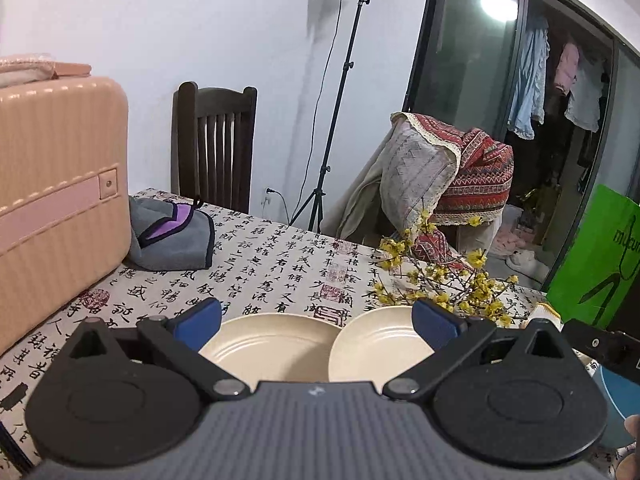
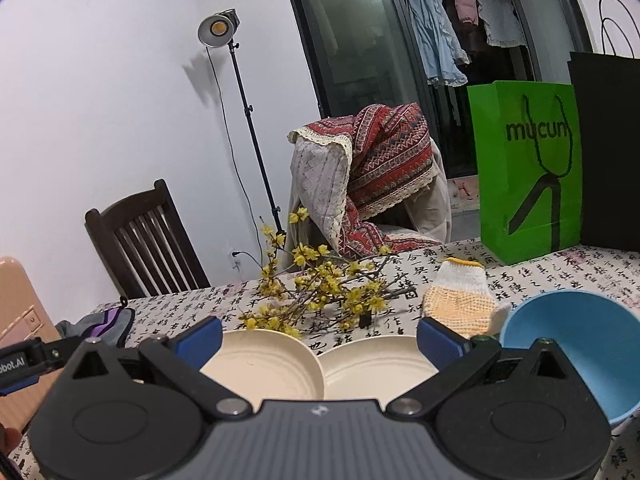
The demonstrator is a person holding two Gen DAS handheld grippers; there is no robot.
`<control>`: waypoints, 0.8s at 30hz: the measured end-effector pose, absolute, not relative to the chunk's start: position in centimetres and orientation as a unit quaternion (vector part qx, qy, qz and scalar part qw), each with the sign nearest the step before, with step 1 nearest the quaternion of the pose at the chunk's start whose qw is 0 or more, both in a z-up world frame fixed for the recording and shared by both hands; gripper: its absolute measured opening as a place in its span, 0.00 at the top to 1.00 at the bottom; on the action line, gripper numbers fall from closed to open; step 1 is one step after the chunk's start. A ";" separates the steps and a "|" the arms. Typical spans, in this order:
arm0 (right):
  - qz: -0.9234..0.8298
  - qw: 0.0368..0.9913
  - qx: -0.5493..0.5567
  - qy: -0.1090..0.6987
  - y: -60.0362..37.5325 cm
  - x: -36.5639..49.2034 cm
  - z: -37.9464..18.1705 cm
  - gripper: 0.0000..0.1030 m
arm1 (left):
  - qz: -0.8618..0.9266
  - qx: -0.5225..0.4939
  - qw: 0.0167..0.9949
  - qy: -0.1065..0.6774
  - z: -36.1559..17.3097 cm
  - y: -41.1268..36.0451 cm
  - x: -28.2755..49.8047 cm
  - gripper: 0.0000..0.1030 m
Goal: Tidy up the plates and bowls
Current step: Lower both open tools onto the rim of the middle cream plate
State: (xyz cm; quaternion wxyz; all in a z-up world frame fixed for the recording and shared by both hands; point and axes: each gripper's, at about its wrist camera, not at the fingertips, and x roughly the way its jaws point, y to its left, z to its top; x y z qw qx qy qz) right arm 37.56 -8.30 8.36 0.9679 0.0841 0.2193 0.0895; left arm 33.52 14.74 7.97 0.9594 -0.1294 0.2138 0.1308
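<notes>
Plates [image 1: 272, 344], round, smooth, cream, ridged, side by side.

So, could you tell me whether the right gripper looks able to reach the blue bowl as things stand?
Probably yes. The right gripper is open and empty, and the blue bowl sits just to its right on the table, apart from the plates. Nothing shows in between.

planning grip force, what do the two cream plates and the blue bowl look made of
Cream plates: matte, no sharp glare, moulded concentric rings; probably plastic or melamine, though glazed ceramic isn't excluded. Blue bowl: uniform matte blue, thin rim; likely plastic.
</notes>
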 end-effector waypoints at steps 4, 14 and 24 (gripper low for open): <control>0.091 0.971 0.078 0.207 -8.0 37.4 7.5 0.00 | 0.129 -0.126 0.958 0.222 7.1 14.9 34.1 0.00; 0.102 0.967 0.098 0.212 -8.6 38.1 4.5 0.00 | 0.126 -0.127 0.955 0.237 5.6 15.2 35.0 0.00; 0.105 0.963 0.098 0.228 -8.5 38.8 3.1 0.00 | 0.124 -0.124 0.950 0.257 3.8 15.0 35.9 0.00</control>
